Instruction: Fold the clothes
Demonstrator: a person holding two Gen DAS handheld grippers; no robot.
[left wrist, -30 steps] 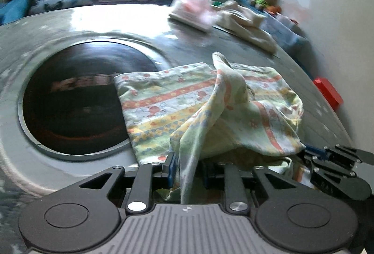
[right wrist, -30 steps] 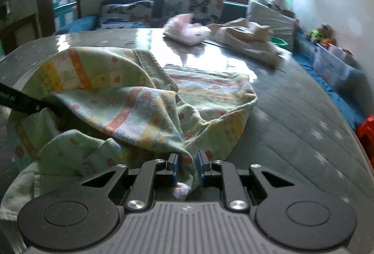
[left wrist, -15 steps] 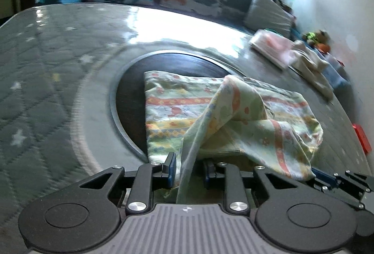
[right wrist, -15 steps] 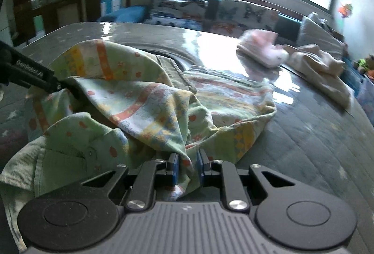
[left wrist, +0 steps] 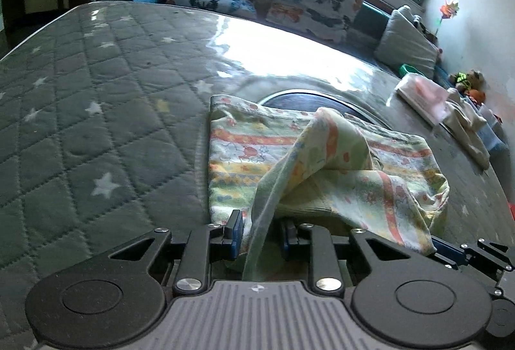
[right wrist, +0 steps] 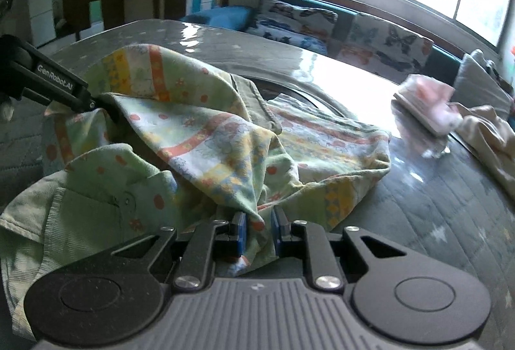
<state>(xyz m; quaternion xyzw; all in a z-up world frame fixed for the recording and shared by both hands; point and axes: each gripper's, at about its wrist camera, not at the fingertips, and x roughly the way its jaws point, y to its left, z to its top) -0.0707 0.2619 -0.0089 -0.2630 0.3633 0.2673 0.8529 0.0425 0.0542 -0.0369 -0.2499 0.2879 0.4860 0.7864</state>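
Note:
A pale green garment point(left wrist: 305, 163) with orange stripes and small prints lies bunched on the quilted grey table cover point(left wrist: 96, 124). My left gripper point(left wrist: 259, 232) is shut on a fold of it, and the cloth rises from the pads in a tent. In the right wrist view the same garment point(right wrist: 225, 137) spreads ahead, with its buttoned collar part at the lower left. My right gripper point(right wrist: 259, 231) is shut on a bunched edge of it. The left gripper point(right wrist: 80, 95) shows there at the left, pinching the cloth. The right gripper point(left wrist: 450, 253) appears at the lower right of the left wrist view.
A dark round inset point(left wrist: 305, 100) in the table peeks out behind the garment. A folded pink garment point(left wrist: 421, 95) and a beige cloth point(left wrist: 466, 124) lie at the far right. A sofa with butterfly cushions point(left wrist: 305, 2) runs along the far edge under a window.
Both grippers have swung sideways together, still holding the garment. The cloth has slid across the dark round inset, which now shows only as a sliver behind it.

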